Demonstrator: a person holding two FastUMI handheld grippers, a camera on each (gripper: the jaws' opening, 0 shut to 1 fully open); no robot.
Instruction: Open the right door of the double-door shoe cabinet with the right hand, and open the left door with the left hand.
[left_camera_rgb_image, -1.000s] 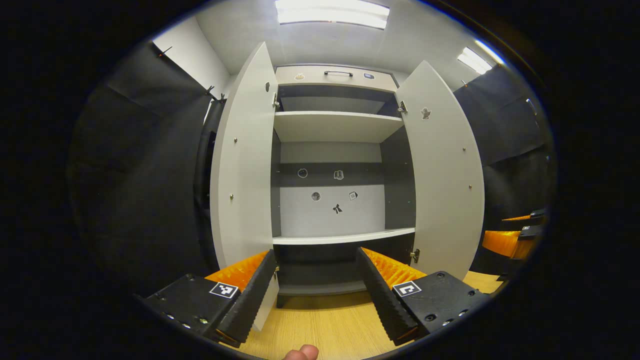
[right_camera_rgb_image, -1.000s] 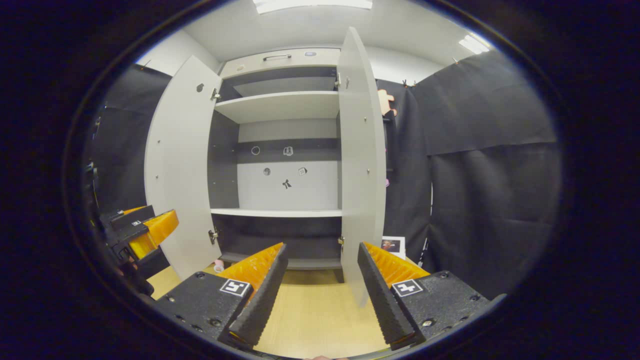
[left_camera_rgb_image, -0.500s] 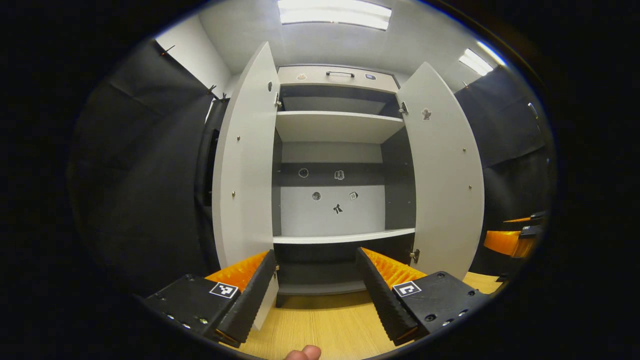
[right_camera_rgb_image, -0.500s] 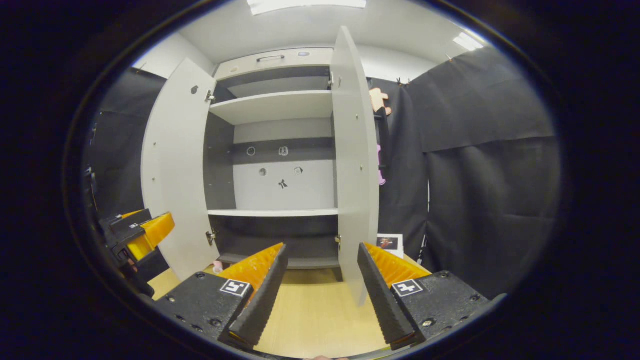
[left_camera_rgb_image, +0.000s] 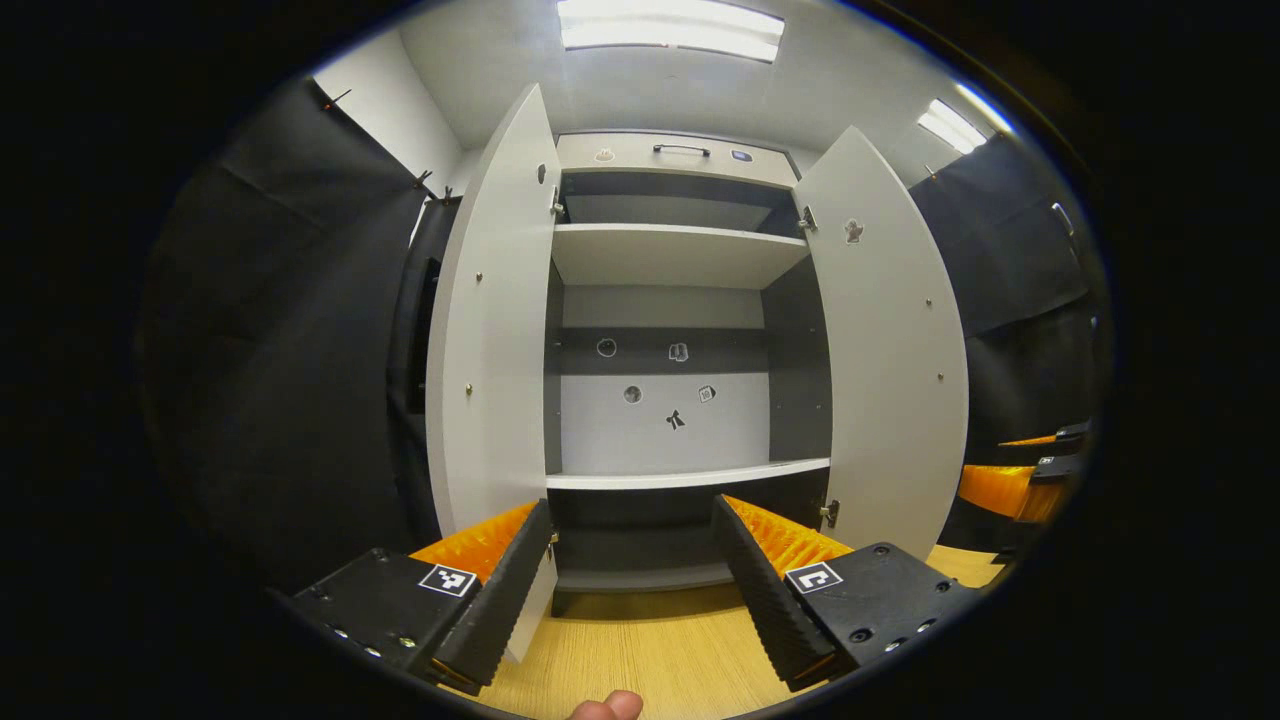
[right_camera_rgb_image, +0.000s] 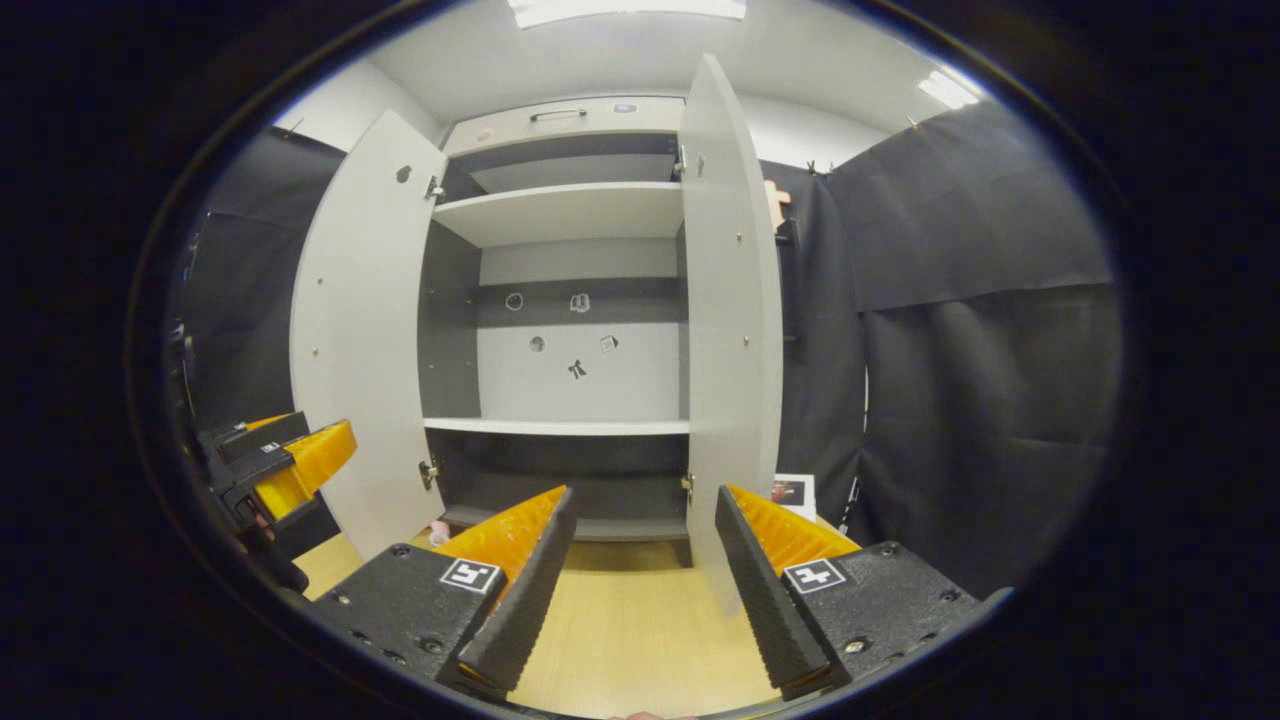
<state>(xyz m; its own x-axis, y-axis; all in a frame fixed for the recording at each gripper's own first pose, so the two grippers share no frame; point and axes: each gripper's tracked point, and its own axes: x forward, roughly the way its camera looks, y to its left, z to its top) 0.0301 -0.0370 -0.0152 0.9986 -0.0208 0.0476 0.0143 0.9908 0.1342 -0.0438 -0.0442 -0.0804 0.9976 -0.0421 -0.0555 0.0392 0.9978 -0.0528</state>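
Both doors of the shoe cabinet (left_camera_rgb_image: 665, 330) stand wide open, the left door (left_camera_rgb_image: 490, 330) at nine o'clock and the right door (left_camera_rgb_image: 890, 350) at three o'clock in the left gripper view. The left gripper (left_camera_rgb_image: 630, 590) and right gripper (right_camera_rgb_image: 640, 590) hang clear of the doors, fingers spread apart on nothing. Over the last second the right gripper view has swayed slightly while the doors stayed put, suggesting the task is finished. Bare shelves (left_camera_rgb_image: 680, 475) show inside.
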